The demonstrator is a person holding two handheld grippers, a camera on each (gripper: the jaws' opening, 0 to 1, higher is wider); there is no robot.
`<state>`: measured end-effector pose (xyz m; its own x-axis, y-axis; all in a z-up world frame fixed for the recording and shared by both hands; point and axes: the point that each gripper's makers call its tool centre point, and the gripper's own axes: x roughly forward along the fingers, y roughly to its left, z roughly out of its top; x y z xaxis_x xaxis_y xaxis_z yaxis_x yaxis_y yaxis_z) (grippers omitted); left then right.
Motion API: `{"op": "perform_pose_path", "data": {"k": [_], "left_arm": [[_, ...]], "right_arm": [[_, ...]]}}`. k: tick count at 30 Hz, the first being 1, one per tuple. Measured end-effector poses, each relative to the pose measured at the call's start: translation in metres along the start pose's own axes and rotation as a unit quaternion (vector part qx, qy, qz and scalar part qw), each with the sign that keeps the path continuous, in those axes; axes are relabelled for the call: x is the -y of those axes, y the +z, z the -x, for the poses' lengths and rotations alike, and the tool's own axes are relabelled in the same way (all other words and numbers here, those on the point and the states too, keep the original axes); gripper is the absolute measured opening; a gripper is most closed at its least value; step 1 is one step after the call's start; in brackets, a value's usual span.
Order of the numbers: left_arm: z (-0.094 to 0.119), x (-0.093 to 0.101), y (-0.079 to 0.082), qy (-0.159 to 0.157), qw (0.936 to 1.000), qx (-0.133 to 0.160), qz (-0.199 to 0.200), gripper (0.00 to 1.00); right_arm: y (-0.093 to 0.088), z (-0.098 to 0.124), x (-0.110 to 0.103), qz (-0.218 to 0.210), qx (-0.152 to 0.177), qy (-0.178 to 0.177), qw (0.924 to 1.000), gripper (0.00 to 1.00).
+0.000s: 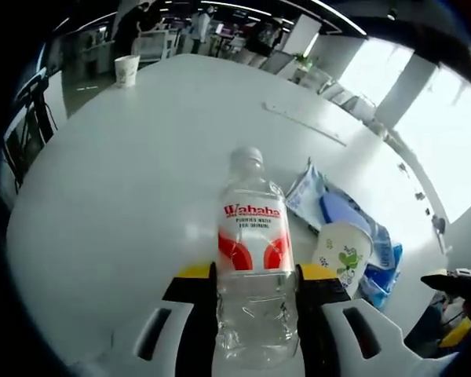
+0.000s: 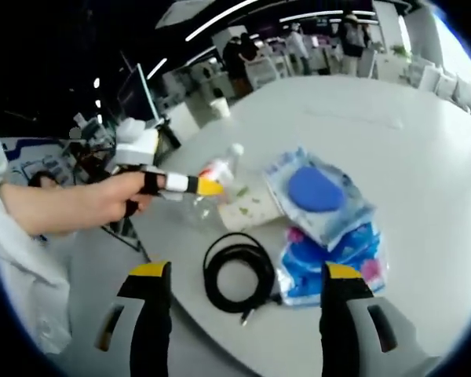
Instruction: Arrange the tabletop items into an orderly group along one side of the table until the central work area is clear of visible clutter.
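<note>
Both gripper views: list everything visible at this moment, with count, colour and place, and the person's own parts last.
water bottle: one, clear with red-and-white label, between the left gripper's jaws
patterned paper cup: one, white with green print, lying beside the bottle
plain paper cup: one, white, upright at the table's far edge
plastic packets: at least two, clear with blue contents, overlapping on the table
cable: one, black, coiled near the table edge
table: one, white
left gripper: yellow-tipped, closed on the bottle
right gripper: yellow-tipped, open above the cable
hand: one, holding the left gripper
</note>
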<state>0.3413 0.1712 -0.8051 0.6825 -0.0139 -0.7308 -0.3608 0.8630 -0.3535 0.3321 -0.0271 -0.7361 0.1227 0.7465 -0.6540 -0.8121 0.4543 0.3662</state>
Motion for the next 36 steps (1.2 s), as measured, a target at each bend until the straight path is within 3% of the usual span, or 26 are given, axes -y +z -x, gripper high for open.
{"op": "perform_pose_path", "data": {"k": [8,36], "left_arm": [[0.007,0.000,0.004,-0.001,0.9998,0.017,0.006,0.34],[0.032,0.013,0.026,-0.027,0.9948,0.095,-0.024,0.35]], "right_arm": [[0.023,-0.009,-0.007,-0.002,0.022,0.011,0.9997,0.75],[0.047,-0.022,-0.021,-0.020,0.046,0.036,0.9981,0.74]]}}
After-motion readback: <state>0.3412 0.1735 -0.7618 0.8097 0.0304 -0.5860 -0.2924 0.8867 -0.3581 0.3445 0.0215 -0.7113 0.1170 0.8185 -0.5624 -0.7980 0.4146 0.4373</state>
